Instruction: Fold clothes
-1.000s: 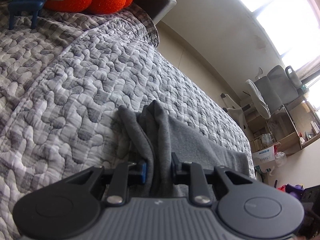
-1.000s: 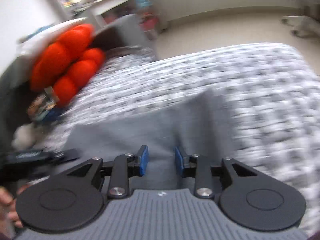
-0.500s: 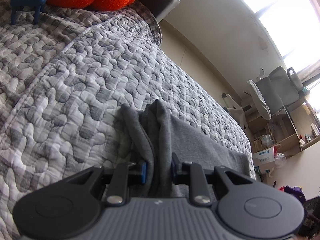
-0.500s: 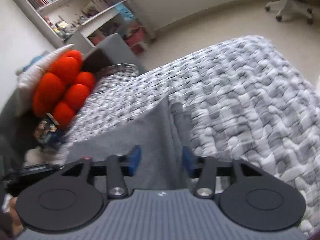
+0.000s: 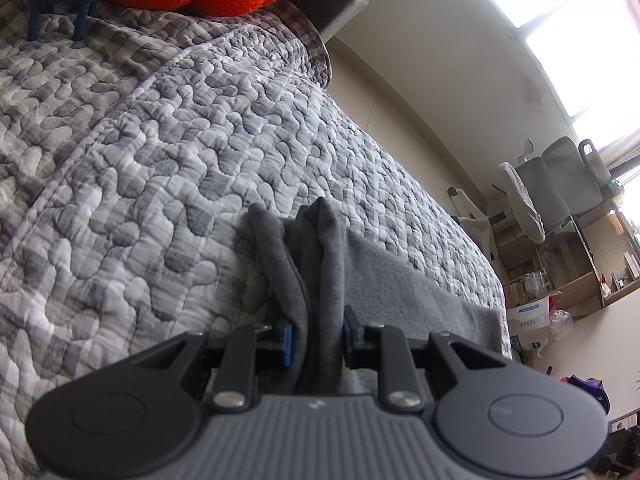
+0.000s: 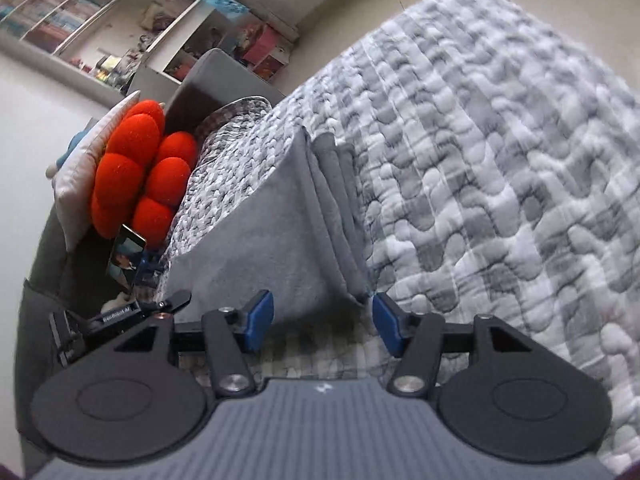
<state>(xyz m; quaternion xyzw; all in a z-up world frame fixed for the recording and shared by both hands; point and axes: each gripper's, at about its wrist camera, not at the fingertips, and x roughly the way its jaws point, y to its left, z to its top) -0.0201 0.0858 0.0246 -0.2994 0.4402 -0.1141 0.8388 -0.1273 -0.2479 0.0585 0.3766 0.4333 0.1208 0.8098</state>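
Since the earlier frame the right gripper (image 6: 322, 322) has let go of the grey garment (image 6: 256, 248): its blue pads, then close together over the cloth, now stand well apart with the folded corner lying just ahead of them, untouched. Left gripper (image 5: 316, 340) unchanged, clamped on a bunched edge of the same garment (image 5: 320, 264).

Step in hand, by my judgement: a fold has just been laid and released on one side, while the other side is held. The next move calls for the left side to be set down or carried across, with layers kept aligned.

Garment: soft, matt, fleece-like knit, lying on the bed in a long flat band, several layers stacked at its near edge. Bed quilt (image 6: 500, 160): grey-and-white, puffy stitched pebble pattern. Orange cushion (image 6: 140, 168): lobed, plush, at the head end.
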